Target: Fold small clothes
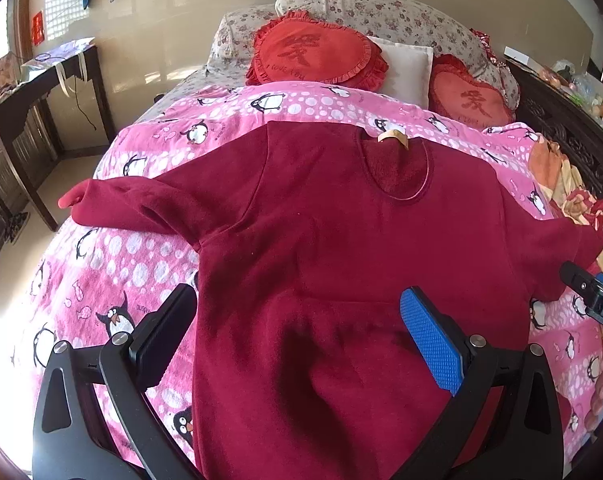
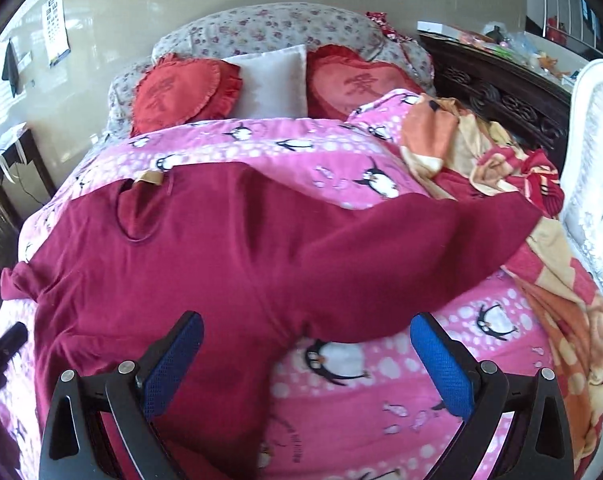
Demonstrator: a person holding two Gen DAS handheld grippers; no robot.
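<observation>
1. Left wrist view: the left gripper has its jaws wide apart and holds nothing. The dark red sweater lies spread flat on the pink penguin blanket; its hem is cut off by the lower frame edge. Its left sleeve reaches the blanket's left edge.
2. Right wrist view: the right gripper is also wide open and empty, above the sweater's right armpit. The right sleeve end is lost in the orange blanket. Bare pink blanket lies below the sleeve.

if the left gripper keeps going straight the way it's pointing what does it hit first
Most likely the red sweater. The left gripper has its jaws open with the sweater's lower body spread between and just ahead of them, lying on the pink blanket. Depth is hard to judge here.
</observation>
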